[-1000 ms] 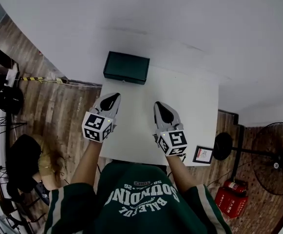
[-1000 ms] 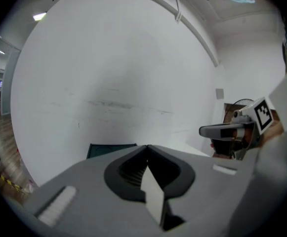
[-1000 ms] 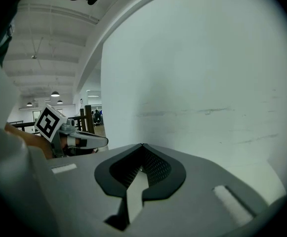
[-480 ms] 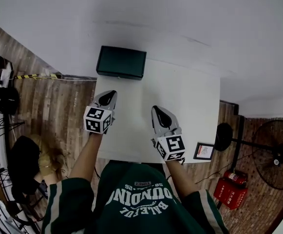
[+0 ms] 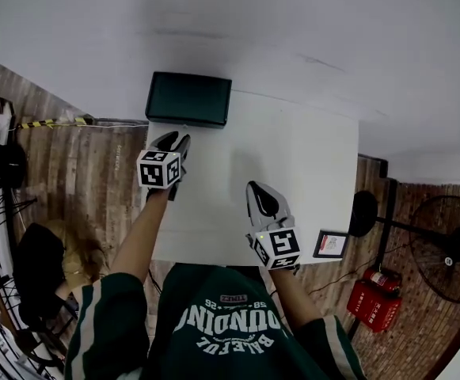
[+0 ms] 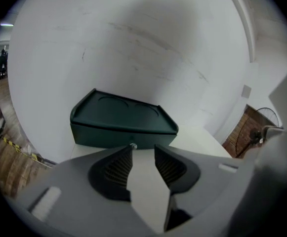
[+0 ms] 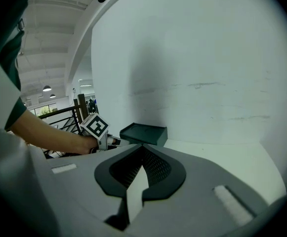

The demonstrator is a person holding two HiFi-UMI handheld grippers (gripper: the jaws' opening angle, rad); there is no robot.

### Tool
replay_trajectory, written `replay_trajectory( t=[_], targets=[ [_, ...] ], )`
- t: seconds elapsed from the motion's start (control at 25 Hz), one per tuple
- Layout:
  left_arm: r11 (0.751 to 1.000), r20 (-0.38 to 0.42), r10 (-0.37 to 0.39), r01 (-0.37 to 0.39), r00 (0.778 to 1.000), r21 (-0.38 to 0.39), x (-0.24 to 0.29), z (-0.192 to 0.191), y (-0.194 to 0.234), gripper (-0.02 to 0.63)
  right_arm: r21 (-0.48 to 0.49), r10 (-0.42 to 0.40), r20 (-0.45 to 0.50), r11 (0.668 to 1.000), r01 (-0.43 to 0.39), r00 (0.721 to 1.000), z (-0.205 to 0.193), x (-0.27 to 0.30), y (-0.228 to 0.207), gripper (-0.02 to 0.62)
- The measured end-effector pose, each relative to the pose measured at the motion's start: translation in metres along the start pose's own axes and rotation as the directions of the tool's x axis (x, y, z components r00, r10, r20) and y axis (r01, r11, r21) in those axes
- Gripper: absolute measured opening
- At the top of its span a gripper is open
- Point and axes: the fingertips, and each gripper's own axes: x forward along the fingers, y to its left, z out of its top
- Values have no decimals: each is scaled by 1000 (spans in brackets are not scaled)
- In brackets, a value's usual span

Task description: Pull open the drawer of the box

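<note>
At 11 o'clock on the white rectangular bench [image 5: 293,165], pushed back against the white wall [image 5: 309,22]: a dark green, flat rectangular box [image 5: 188,99] with rounded lid edges. Drawer front flush with the body, facing the person. Low on the middle of that front, a small silver knob [image 6: 132,145].

At 6 o'clock of the box, near it but apart from it in the head view: the left grey two-jaw gripper [image 5: 172,138], tips aimed at the drawer front. Caught with jaws opening, black ribbed pads [image 6: 117,167] spread, nothing but bare bench between. Knob right at the tip of the left-hand jaw in the left gripper view; touching or just short, cannot tell.

Toward 6 o'clock on the bench, close to the near edge and well apart from the box: the right grey two-jaw gripper [image 5: 255,188], pointed toward 12 o'clock. Jaws clenched tip to tip, empty.

At the bench's 5 o'clock corner, a small black-framed card [image 5: 330,245]. Off the bench at 3 o'clock, on the brown wood-plank floor [image 5: 79,180], a black pedestal fan [image 5: 450,248]. At 4 o'clock, red canisters [image 5: 376,311].
</note>
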Motion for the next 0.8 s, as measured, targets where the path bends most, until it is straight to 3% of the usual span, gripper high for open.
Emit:
replay_trajectory(
  t=[0.28,0.48,0.6,0.8],
  targets=[
    [998,-74,35,-39,997,-44,38,-5,21,155,22,-32,-37,999,32,999,-15,-9,-15,3],
    [992,-94,37,-48,995,-117,48,-8,31,155,33,-54,-41,998,55,998,-16,-15,-24,3],
    [993,-102,35,-46,994,-107,50,-10,31,123,34,-58,-36,998,59,998,-16,-17,-26,3],
    [994,-110,25,-36,994,-99,44,-16,26,123,39,-57,-37,998,58,998,-18,-20,-26,3]
  ],
)
